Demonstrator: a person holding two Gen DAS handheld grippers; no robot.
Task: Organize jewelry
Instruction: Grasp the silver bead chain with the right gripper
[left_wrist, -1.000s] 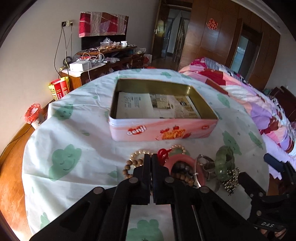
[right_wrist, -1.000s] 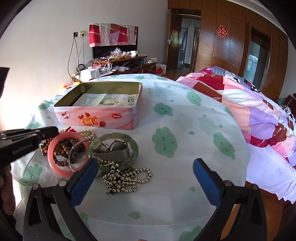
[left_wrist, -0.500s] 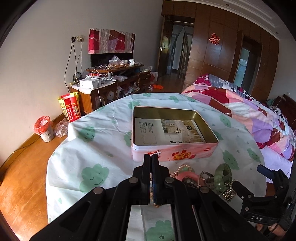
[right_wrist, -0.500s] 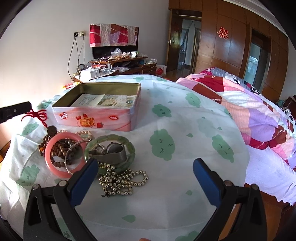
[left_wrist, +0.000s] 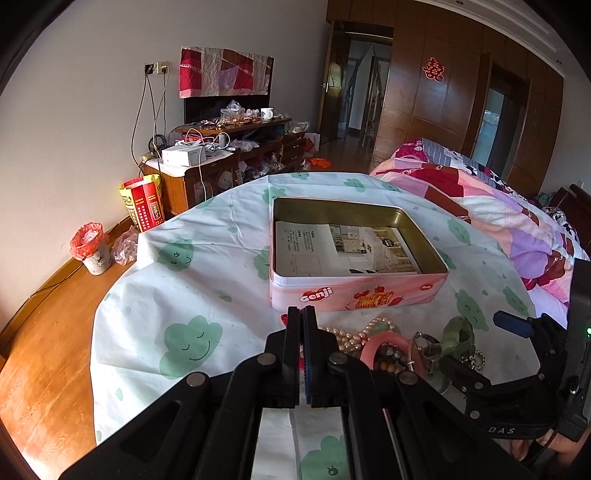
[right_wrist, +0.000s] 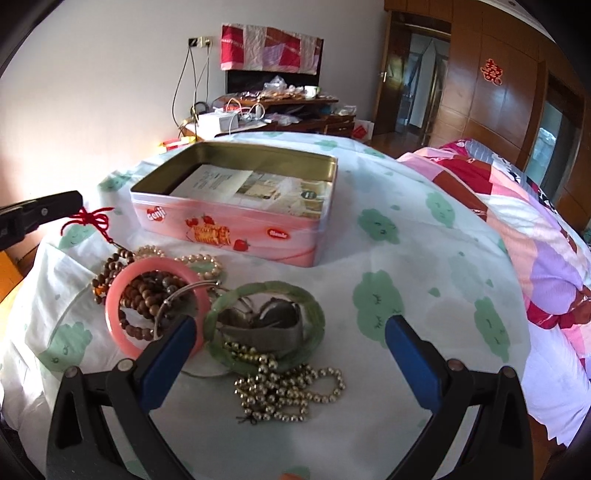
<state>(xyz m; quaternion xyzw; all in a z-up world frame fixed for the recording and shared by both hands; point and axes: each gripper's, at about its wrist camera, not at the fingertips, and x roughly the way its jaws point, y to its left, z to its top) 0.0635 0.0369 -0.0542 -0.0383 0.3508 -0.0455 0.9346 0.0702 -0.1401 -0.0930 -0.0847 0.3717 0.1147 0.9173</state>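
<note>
A pink open tin (right_wrist: 236, 225) (left_wrist: 354, 295) with paper inside stands on the table. In front of it lies a jewelry pile: pink bangle (right_wrist: 155, 299), wooden bead string (right_wrist: 110, 269), pearl bracelet (right_wrist: 203, 262), green jade bangle (right_wrist: 266, 325), metal bead chain (right_wrist: 288, 384). My left gripper (left_wrist: 302, 321) is shut on the red knotted cord (right_wrist: 92, 219) of the wooden bead string, lifted left of the pile. My right gripper (right_wrist: 291, 336) is open and empty, just before the pile.
The round table has a white cloth with green clouds (left_wrist: 192, 343). A bed with a pink quilt (left_wrist: 498, 214) lies to the right. A wooden cabinet (left_wrist: 229, 162), a red bag and a small bin (left_wrist: 92, 251) stand by the left wall.
My left gripper has risen and pulled back left with the red cord, drawing the wooden beads out of the pile. My right gripper has edged slightly closer to the pile.
</note>
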